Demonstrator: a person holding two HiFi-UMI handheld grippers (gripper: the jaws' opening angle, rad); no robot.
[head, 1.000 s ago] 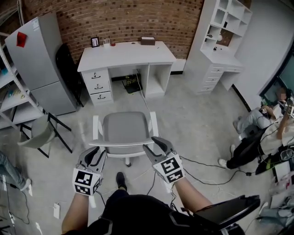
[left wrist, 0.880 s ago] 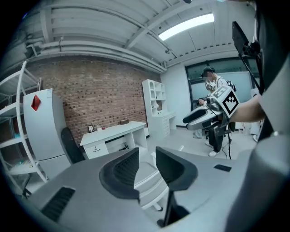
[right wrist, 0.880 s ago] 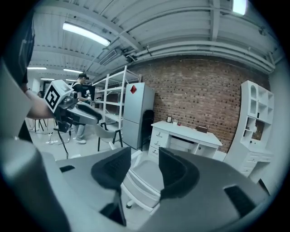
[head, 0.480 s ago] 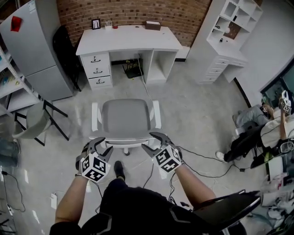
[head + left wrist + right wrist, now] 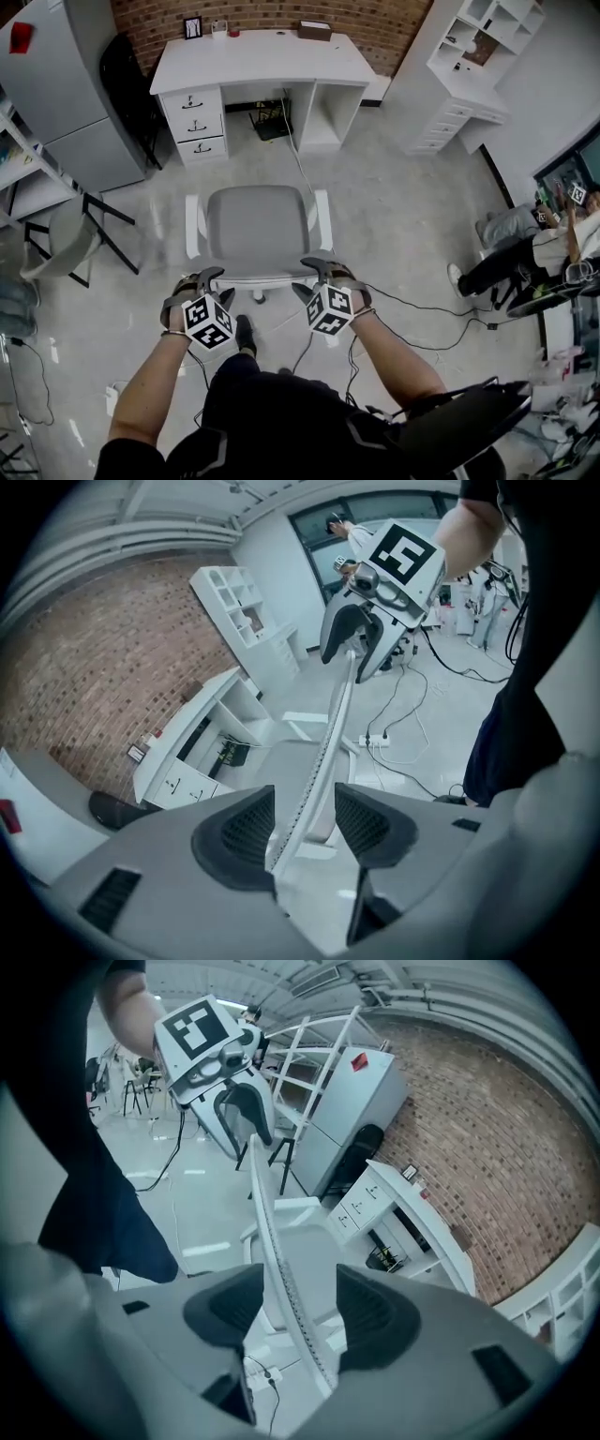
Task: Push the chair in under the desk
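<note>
A grey office chair [image 5: 258,225] with white arms stands on the floor, facing the white desk [image 5: 262,61], a stretch of floor away from it. Both grippers are at the top rail of its back. My left gripper [image 5: 192,281] is at the rail's left end and my right gripper [image 5: 314,277] at its right end. The jaws of both are opening. In the left gripper view the rail [image 5: 328,742] runs between the pads with gaps on both sides. The right gripper view shows the rail [image 5: 272,1232] likewise, loose between the pads.
A grey fridge [image 5: 47,84] and a black chair [image 5: 122,84] stand left of the desk. A folding stool [image 5: 56,244] is at the left, a white shelf unit [image 5: 469,66] at the right. Cables [image 5: 422,328] trail over the floor. A person [image 5: 553,244] sits at far right.
Both grippers' jaws have spread wider, off the chair back's rail. The head view has shifted forward, so the desk sits higher in frame.
</note>
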